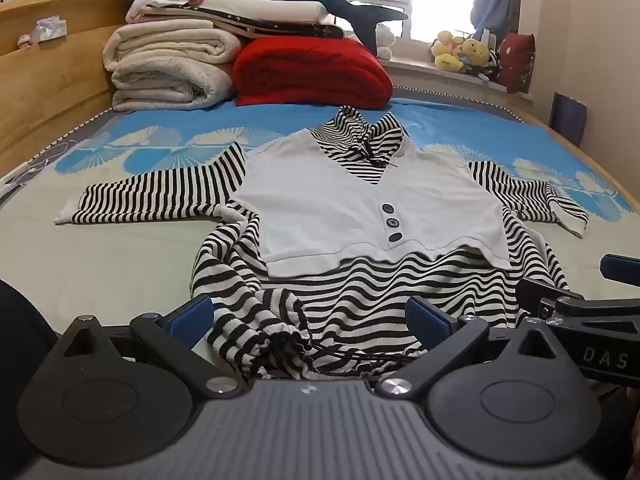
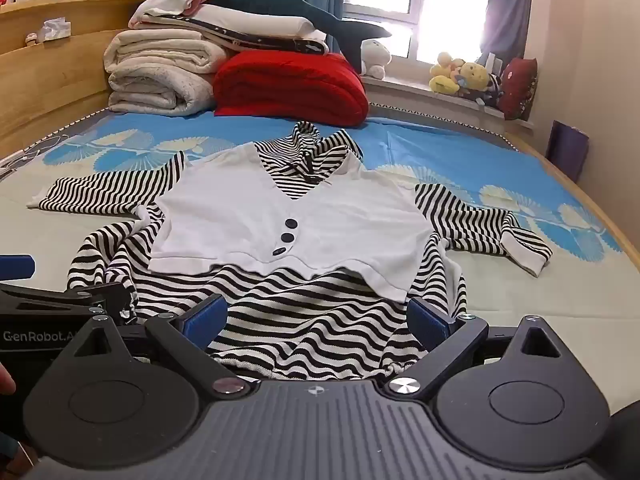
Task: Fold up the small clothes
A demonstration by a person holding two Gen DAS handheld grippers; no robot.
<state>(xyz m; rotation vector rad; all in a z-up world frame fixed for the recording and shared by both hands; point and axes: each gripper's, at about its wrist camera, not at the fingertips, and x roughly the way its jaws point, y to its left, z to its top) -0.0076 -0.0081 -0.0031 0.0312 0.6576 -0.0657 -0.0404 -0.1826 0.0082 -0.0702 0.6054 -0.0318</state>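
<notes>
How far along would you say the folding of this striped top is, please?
Done: the top lies spread face up on the bed, both sleeves out to the sides. In hand: nothing yet; the left gripper and right gripper hover open over the bunched hem, no fabric pinched. Left: every fold, as neither sleeve is turned in.

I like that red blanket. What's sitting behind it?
Behind the red blanket you can see a white plush toy by the window. Its lower part is hidden by the blanket, and so is anything else back there.
</notes>
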